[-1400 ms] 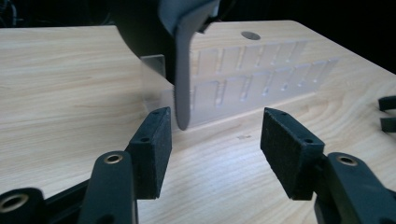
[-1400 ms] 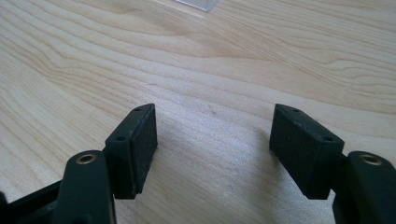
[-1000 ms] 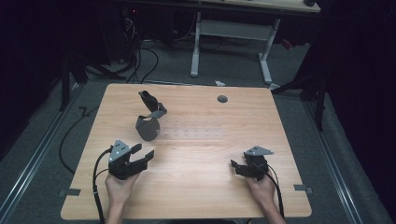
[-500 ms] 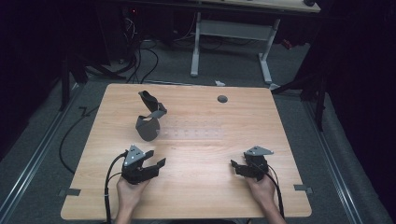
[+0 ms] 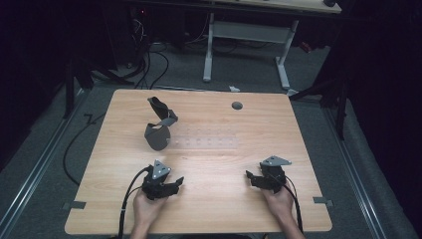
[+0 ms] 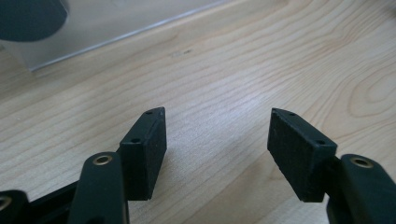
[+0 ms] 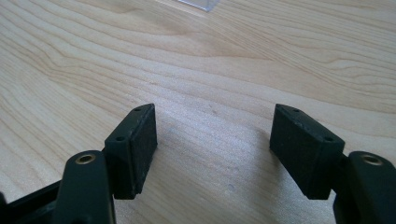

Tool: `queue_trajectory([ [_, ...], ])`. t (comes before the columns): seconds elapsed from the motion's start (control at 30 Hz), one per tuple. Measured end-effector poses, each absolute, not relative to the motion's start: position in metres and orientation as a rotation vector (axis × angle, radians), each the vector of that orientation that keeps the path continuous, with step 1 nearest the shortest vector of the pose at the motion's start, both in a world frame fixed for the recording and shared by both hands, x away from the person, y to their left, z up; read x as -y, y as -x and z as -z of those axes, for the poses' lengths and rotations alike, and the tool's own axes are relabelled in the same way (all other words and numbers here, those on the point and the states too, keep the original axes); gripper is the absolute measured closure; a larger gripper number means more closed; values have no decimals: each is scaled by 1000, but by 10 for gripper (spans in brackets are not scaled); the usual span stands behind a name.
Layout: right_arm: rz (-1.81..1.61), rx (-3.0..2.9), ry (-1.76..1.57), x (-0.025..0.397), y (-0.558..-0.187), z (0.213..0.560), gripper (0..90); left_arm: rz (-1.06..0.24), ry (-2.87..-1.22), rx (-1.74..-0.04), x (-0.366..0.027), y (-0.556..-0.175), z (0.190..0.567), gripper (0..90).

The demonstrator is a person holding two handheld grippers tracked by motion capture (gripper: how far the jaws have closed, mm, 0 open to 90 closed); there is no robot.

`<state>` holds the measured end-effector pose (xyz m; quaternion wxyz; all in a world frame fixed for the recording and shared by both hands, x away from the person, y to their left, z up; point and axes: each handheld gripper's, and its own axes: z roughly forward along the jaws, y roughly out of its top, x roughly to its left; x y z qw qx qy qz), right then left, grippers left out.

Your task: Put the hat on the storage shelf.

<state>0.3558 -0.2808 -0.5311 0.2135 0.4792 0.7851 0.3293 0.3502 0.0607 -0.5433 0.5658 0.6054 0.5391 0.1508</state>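
Pictured from above: left gripper (image 5: 171, 182) and right gripper (image 5: 253, 178) resting low on the near half of a pale wooden table (image 5: 308, 149), each held in a hand entering from the bottom edge, cables trailing back toward the person. Jaws spread wide on both, nothing between the pads, only bare wood grain seen through the gap in the left gripper view (image 6: 217, 135) and the right gripper view (image 7: 212, 135). Farther in, toward the left rear of the table, the dark grey curved object (image 5: 159, 124), a rounded cup-like base with a twisted strap rising from it, standing at the left end of a clear flat strip (image 5: 209, 142) lying across the middle. Nearest to the left gripper, which angles toward the middle of the table, and well apart from both; probably the piece next in line for a grasp, judging by the open jaws and parked hands. A small dark round hole (image 5: 237, 105) near the far edge. Plenty of open wood between grippers and object, with nothing to steer around on a forward reach; the strap's height a likely snag, the table's left edge not far beyond it.
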Motion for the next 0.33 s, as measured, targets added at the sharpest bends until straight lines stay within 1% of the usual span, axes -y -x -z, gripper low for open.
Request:
queue_trajectory([
  [0.1, -914, -2179, -1330, 281, -356, 531, 321, -391, -1448, -1267, -57, -351, 546, 352],
  [0.23, -915, -2178, -1335, 281, -356, 531, 321, -389, -1443, -1277, -58, -353, 546, 334],
  [0.33, -915, -2178, -1335, 281, -356, 531, 322, -382, -1447, -1278, -57, -353, 546, 291],
])
